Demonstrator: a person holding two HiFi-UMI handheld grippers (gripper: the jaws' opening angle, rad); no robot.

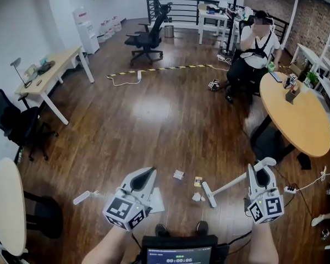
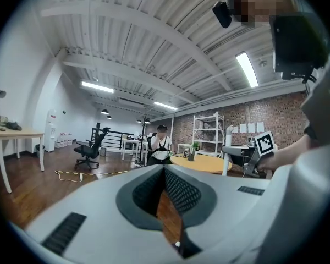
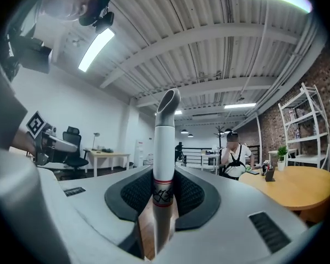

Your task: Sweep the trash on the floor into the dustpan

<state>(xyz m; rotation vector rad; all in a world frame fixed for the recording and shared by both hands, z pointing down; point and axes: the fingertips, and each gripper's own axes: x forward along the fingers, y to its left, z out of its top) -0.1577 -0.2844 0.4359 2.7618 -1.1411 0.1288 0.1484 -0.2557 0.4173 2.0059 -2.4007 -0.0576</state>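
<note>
In the head view, three small scraps of trash (image 1: 178, 174) (image 1: 198, 181) (image 1: 196, 197) lie on the wooden floor between my grippers. My right gripper (image 1: 262, 170) (image 3: 164, 172) is shut on the white broom handle (image 3: 163, 147). The handle slants down-left to the broom head (image 1: 209, 194), which sits beside the scraps. My left gripper (image 1: 150, 171) (image 2: 165, 169) has its jaws together with nothing showing between them. Below it in the head view is the white dustpan (image 1: 155, 200), with its handle (image 1: 82, 197) sticking out left. The gripper body hides the dustpan's middle.
A round wooden table (image 1: 297, 120) stands at right, with a seated person (image 1: 256, 43) behind it. A power strip with cable (image 1: 290, 190) lies by my right gripper. At left are a black chair (image 1: 16, 125), a desk (image 1: 49, 76) and a round table edge (image 1: 5, 202).
</note>
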